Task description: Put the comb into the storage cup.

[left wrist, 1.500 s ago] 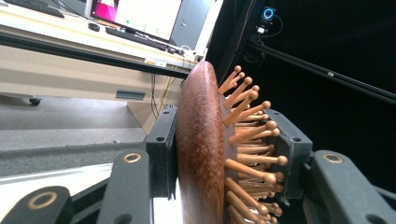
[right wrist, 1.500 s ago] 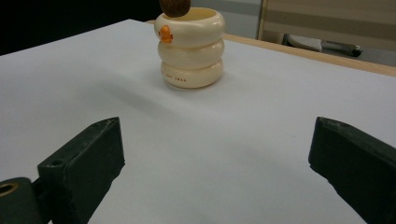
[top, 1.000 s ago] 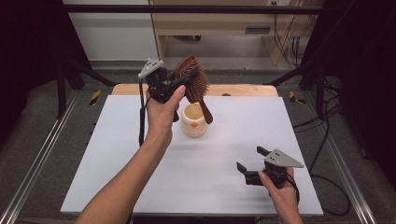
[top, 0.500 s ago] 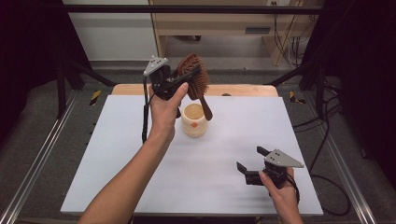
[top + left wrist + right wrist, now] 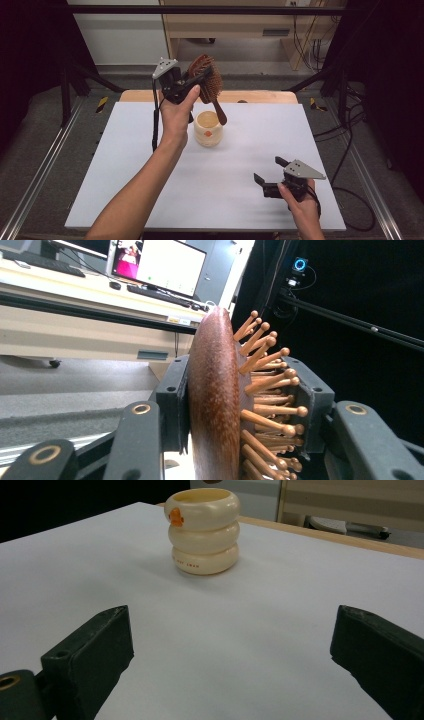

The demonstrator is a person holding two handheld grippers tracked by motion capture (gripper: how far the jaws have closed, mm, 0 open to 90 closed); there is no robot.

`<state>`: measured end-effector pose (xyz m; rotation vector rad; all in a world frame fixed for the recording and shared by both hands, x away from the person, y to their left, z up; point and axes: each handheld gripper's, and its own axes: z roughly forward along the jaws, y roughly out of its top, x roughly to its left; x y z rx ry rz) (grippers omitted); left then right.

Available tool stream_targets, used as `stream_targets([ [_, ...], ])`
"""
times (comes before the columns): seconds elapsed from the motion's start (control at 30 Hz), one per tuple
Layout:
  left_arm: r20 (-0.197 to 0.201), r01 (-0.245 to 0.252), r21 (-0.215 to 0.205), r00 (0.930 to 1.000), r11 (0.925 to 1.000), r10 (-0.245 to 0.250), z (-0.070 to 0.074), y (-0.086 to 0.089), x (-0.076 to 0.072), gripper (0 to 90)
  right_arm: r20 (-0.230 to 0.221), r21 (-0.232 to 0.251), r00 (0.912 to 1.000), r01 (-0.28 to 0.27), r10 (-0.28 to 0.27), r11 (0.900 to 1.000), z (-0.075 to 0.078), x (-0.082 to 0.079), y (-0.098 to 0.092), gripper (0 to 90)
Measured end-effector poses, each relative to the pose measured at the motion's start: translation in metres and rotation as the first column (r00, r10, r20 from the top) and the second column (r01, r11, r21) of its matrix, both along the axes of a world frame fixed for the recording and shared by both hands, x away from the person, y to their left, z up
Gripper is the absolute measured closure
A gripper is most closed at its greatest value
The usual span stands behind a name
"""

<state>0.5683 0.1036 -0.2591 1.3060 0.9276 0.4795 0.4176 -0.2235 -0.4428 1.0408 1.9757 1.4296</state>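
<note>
I am holding the hairbrush (image 5: 206, 79) clamped by its head in the left tongs (image 5: 192, 82), handle hanging over the cup (image 5: 208, 129). The right tongs (image 5: 270, 175) are resting spread apart on the worktop (image 5: 125, 170). Next I judge the handle needs lowering straight into the cup.

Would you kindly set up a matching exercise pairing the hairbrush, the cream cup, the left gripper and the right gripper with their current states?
Things:
1. hairbrush
2. cream cup
3. left gripper
4. right gripper

States:
A. jaws wide apart, nothing between them, low over the white table
B. standing upright on the table, beneath the brush handle
C. held up in the air, head clamped, handle pointing down
D. shut on the brush head, raised above the table

Pairs: 1-C, 2-B, 3-D, 4-A
</note>
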Motion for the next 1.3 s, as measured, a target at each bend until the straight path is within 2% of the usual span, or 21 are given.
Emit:
stream_targets([
  [0.83, 0.010, -0.050, -0.009, 0.9987, 0.9987, 0.050, 0.004, 0.017, 0.004, 51.2, 0.000, 0.001, 1.0000, -0.003, 0.003, 1.000, 0.000, 0.000, 0.001, 3.9],
  [1.3, 0.012, -0.080, 0.026, 0.9967, 0.9964, 0.080, -0.004, 0.020, 0.010, 51.2, -0.002, 0.004, 1.0000, -0.004, 0.004, 1.000, 0.000, 0.000, 0.001, 3.9],
])
